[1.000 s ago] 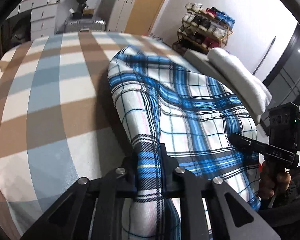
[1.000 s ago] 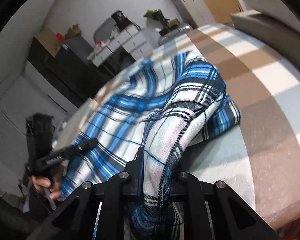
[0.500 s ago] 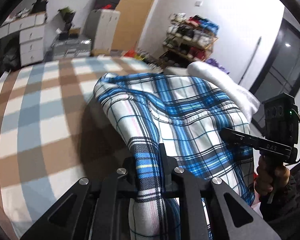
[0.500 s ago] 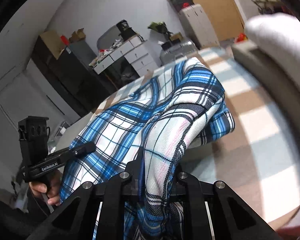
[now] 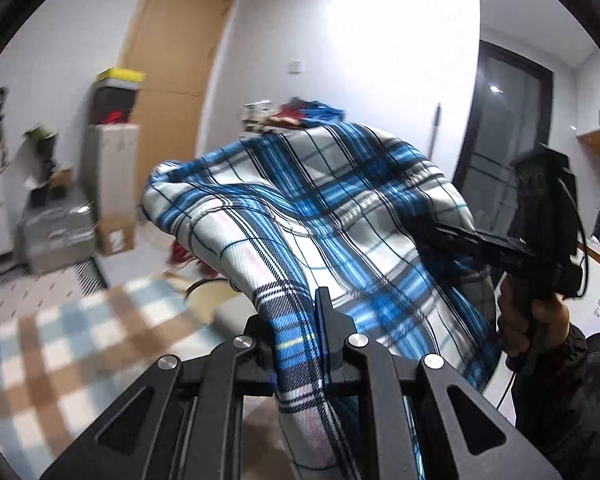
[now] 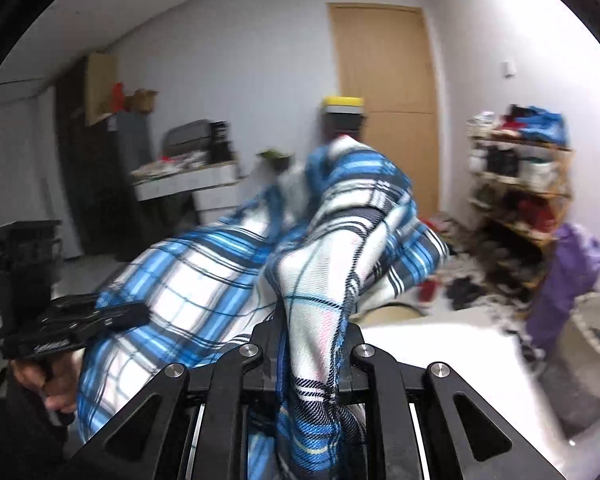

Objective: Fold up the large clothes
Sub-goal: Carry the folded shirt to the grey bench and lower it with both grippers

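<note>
With both the left gripper and right gripper clenched on the plaid garment, which hangs lifted above the checked bed, we should keep both held corners level and taut.

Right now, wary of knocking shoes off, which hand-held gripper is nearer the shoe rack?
Right. The right hand-held gripper has the shoe rack ahead on its right; the left hand-held gripper is off on its other side. Both clamp the plaid garment.
</note>
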`<action>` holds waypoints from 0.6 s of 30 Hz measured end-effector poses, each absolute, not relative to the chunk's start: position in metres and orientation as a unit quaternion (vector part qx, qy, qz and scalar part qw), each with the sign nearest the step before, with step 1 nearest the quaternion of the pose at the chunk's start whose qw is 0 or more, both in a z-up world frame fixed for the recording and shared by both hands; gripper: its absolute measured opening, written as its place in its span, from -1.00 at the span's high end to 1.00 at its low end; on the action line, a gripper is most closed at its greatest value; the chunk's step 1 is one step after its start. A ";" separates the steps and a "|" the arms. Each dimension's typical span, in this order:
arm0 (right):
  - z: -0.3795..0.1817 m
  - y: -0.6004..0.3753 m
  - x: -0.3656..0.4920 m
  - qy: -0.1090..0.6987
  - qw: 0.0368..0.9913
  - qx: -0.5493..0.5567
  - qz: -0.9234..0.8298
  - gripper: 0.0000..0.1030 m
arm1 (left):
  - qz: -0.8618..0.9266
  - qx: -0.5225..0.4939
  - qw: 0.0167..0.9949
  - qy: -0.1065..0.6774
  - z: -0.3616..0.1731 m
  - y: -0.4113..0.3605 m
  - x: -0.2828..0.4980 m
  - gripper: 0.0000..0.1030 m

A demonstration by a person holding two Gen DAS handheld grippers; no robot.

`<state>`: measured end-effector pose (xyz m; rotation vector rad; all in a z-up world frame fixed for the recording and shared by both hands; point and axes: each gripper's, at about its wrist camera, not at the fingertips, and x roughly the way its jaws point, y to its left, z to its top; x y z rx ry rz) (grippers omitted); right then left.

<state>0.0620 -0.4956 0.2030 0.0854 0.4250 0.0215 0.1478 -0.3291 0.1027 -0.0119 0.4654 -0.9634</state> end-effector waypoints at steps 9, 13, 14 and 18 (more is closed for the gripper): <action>0.112 -0.653 0.102 0.339 0.928 0.120 -0.091 0.51 | -0.517 0.048 0.782 0.343 0.018 -0.470 0.150 0.80; 0.029 -0.690 0.118 0.469 0.849 0.157 -0.189 0.33 | -0.514 0.051 0.777 0.361 -0.027 -0.466 0.144 0.71; 0.031 -0.690 0.110 0.453 0.857 0.166 -0.181 0.38 | -0.521 0.046 0.773 0.358 -0.025 -0.458 0.143 0.58; 0.064 -0.669 0.033 0.357 0.900 0.157 -0.194 0.02 | -0.536 0.010 0.751 0.386 -0.023 -0.433 0.152 0.50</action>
